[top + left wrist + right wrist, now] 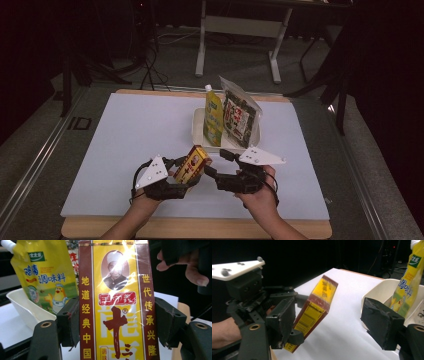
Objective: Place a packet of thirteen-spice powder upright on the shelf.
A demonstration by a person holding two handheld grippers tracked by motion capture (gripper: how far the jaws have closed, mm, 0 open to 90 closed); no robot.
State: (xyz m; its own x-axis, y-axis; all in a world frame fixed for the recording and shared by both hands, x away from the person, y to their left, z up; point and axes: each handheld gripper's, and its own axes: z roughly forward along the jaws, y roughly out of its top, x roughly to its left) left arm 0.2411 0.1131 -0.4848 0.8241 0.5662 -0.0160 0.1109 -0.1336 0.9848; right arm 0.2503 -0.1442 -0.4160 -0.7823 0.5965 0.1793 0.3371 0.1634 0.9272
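Yellow-and-maroon seasoning box point(115, 315), centre frame, sits clamped between the left gripper's point(172, 172) jaws; the right gripper point(220, 165) gapes wide, holding nothing.

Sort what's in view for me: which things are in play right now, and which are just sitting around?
In play: spice box, clamped in left gripper; open right gripper; white bin holding yellow pouch and seaweed bag.
Lying about: white desk frame, floor cables.

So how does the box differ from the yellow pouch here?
The box is a stiff carton with dark red side bands, clamped in the left gripper and held tilted above the table. The yellow pouch is soft, has a white cap, and stands in the white tray. Both are mostly yellow.
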